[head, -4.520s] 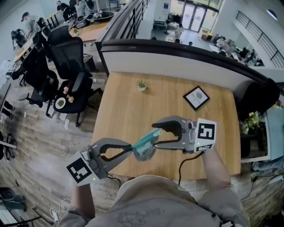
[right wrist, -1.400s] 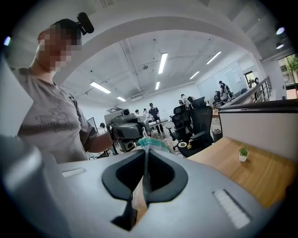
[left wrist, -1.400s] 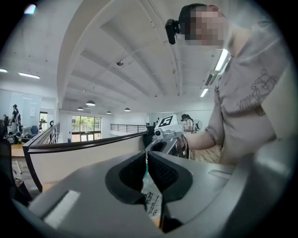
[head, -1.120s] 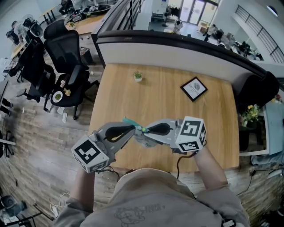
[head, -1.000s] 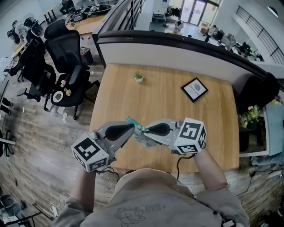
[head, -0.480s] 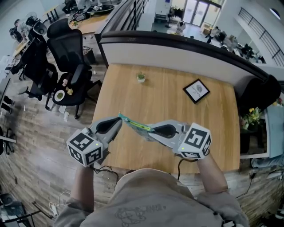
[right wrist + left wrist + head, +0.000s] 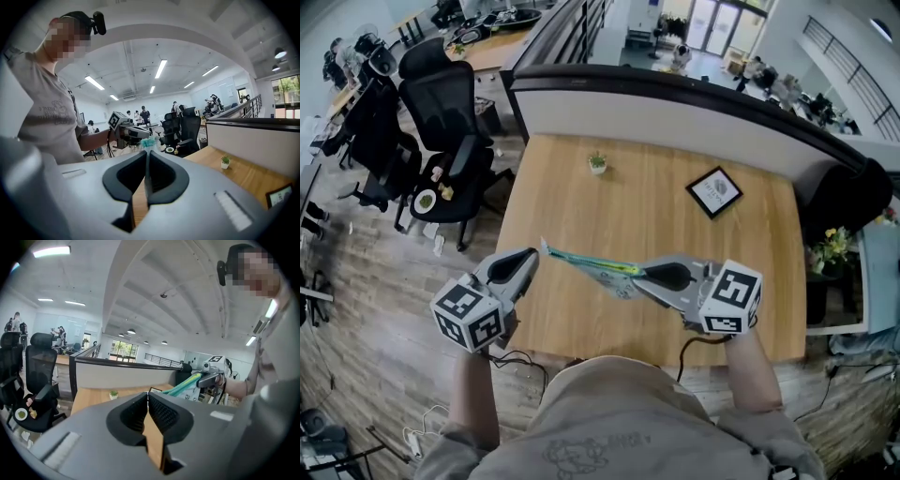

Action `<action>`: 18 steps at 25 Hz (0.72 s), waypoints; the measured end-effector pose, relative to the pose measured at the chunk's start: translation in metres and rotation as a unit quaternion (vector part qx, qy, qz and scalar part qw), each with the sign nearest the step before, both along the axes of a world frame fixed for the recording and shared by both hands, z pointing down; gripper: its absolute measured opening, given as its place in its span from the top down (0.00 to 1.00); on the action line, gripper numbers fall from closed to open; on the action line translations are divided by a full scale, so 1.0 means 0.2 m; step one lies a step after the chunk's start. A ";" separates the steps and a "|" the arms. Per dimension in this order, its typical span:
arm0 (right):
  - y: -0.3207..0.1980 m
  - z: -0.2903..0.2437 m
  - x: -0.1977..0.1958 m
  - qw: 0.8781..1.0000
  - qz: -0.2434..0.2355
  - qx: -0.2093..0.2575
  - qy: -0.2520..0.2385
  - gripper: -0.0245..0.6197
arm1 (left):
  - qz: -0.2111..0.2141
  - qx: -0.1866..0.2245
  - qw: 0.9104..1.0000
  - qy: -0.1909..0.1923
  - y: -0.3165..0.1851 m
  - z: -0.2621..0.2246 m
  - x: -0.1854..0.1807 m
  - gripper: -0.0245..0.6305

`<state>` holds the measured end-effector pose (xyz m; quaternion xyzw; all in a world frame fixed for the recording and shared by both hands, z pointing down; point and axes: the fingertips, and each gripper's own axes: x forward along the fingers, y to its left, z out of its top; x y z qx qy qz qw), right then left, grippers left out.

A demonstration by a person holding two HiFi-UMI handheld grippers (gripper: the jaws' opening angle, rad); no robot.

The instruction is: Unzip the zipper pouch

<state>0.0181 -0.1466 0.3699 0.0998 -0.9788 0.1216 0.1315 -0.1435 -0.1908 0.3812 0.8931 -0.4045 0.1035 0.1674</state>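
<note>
Head view alone: whole zipper pouch (image 7: 598, 265)

Tabletop (image 7: 647, 220) middle lies open; potted plant (image 7: 597, 163) stands near the far edge; framed picture (image 7: 715, 191) lies toward the far right corner; partition (image 7: 675, 117) blocks beyond.

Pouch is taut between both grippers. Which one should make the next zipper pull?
Left, likely. The left gripper is shut on the thin end of the zipper pouch, with open space beyond it. The right gripper is shut on the other end, beside the hanging body, so it suits anchoring.
</note>
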 end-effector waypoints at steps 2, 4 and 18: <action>0.00 -0.01 0.00 1.000 0.006 -0.005 -0.005 0.94 | 0.001 -0.005 1.000 -0.002 0.01 0.02 0.01 0.94; -0.01 -0.03 0.02 1.000 0.019 -0.014 -0.015 0.94 | -0.001 -0.005 1.000 -0.006 0.02 0.02 0.02 0.94; -0.27 -0.50 0.26 0.951 0.281 0.051 -0.117 0.94 | -0.118 0.144 0.982 -0.027 -0.06 -0.38 -0.11 0.94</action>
